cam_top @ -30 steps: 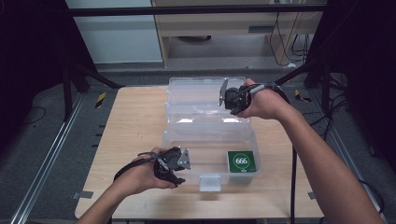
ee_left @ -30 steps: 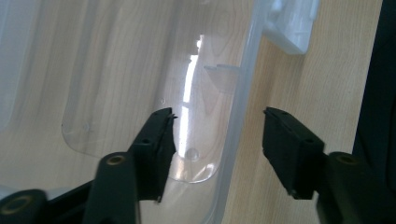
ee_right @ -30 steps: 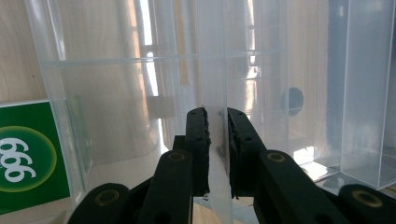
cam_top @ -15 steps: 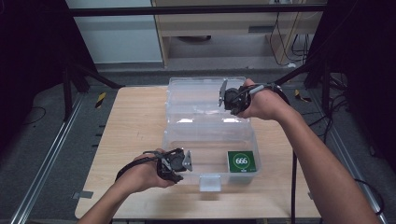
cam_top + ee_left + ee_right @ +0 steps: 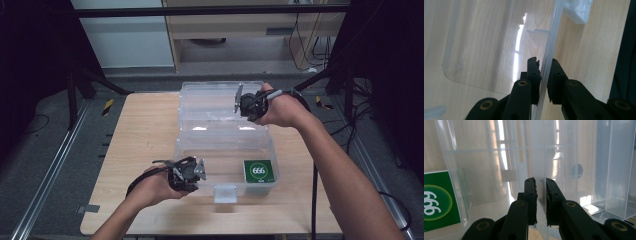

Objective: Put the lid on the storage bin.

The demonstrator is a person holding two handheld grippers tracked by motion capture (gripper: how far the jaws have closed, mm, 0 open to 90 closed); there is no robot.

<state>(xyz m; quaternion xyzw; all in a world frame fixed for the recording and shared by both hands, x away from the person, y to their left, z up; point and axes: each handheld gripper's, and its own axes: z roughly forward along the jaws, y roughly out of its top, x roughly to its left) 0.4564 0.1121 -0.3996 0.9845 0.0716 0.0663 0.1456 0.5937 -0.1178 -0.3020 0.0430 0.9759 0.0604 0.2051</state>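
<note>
L gripper [image 5: 543, 75] is pinching the near-left rim of the clear box [image 5: 200, 150]; R gripper [image 5: 540, 192] is clamping its far-right wall. Box is sitting mid-bench [image 5: 140, 130], long axis running near-far between the two grippers, green label [image 5: 258, 171] near-right.

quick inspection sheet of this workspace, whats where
surface: wooden table, bare around the box
job's things: clear plastic storage box at table centre; green 666 label at its near right corner; latch tab on its near edge
clutter: nothing seen
grippers: left tongs pinch the box's near rim; right tongs pinch a clear wall at its far right
cables: black cable trails along the right forearm; loose cables on floor
surroundings: dark frame posts, grey floor, yellow-black tape piece
</note>
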